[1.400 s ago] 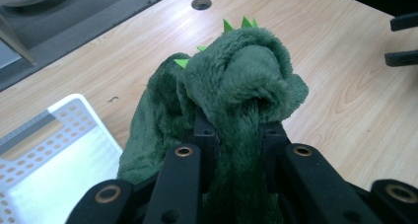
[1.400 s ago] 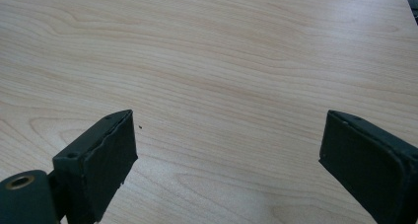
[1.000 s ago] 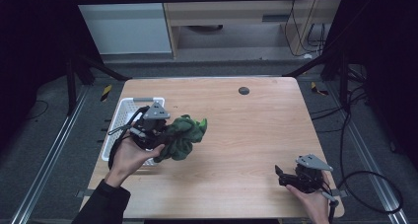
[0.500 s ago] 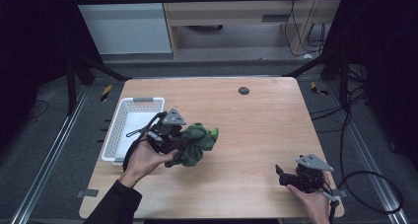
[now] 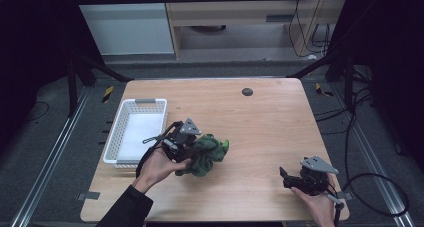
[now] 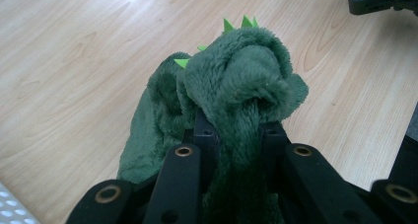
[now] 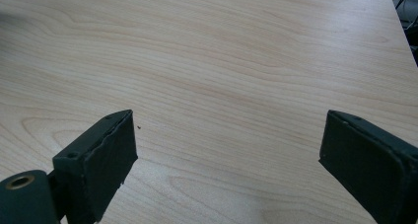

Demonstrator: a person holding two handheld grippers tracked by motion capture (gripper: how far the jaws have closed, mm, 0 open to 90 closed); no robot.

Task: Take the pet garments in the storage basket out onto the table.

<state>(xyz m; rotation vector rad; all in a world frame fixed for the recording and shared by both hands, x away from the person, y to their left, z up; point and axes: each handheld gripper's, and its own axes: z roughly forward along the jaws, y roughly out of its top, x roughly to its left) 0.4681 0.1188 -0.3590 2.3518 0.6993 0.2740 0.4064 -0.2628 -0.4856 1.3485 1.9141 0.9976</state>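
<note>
So the dark green fuzzy plush toy with little bright green spikes [image 6: 231, 81] sits at the left-middle of the light wooden table [image 5: 270, 122], just right of the white plastic mesh basket [image 5: 136, 131], not in it. From the high view I can't tell whether it's resting on the tabletop or held a bit above it. The left gripper [image 6: 235, 130] has its black jaws clamped on a bunched fold of the plush, fabric squeezed between them and bulging out over the top. The person's left hand [image 5: 159, 168] wraps around that gripper from below.

Over at the near right corner of the table, well apart from the toy, the right gripper [image 7: 226, 150] is held in the right hand [image 5: 314, 203] with its jaws spread wide, just bare wood between them. There's also a small dark round spot [image 5: 247, 91] on the table toward the far edge.
</note>
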